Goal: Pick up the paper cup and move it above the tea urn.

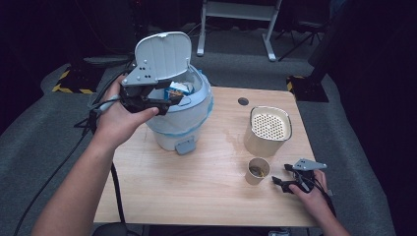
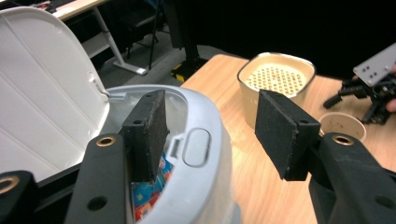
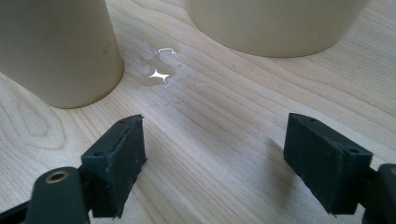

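The left gripper [image 1: 164,101] hung open and empty over the white bin [image 1: 189,120], lid [image 1: 162,54] up for dumping; the right gripper [image 1: 284,176], open, waited beside the small cup [image 1: 257,170] on the counter [image 1: 196,191].

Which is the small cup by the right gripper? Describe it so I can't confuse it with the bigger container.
On the wooden table, look to the right of the white bin with its lid up. Two beige containers stand there; the small cup is the nearer, beside the right gripper. It is round with dark residue inside, while the taller container holds a perforated insert.
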Tool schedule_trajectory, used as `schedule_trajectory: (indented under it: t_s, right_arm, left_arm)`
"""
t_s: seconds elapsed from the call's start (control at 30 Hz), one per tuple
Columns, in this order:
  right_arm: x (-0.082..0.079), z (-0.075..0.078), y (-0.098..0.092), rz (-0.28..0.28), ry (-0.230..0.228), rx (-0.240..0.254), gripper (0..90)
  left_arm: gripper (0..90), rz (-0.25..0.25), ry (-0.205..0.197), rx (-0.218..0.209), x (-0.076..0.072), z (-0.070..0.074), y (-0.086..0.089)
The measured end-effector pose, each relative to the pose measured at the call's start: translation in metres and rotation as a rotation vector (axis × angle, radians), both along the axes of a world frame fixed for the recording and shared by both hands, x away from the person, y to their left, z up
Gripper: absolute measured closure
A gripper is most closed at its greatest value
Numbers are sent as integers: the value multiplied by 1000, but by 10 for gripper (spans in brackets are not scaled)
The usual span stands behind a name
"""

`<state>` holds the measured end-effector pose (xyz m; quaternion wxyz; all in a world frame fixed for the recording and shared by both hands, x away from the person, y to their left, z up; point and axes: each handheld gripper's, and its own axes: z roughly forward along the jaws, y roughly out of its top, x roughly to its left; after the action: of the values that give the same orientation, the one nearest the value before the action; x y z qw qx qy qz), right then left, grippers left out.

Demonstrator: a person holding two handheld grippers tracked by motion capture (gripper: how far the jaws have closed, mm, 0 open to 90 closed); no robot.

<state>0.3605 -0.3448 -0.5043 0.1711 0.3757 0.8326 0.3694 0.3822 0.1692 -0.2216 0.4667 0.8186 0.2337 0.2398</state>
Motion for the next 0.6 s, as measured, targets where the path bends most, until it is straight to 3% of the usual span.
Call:
schedule_trajectory:
  t_s: [0.23,0.37,0.6]
  right_arm:
    - [-1,0,0,-12,0,-5,202]
    - [-4,6,0,2,3,-48,204]
    - [-12,14,3,64,-11,-6,204]
  left_arm:
    - [446,-2,34,-39,-20,-10,2]
    - [439,-3,64,-46,-31,-27,5]
    - [436,24,100,-59,-41,-64,14]
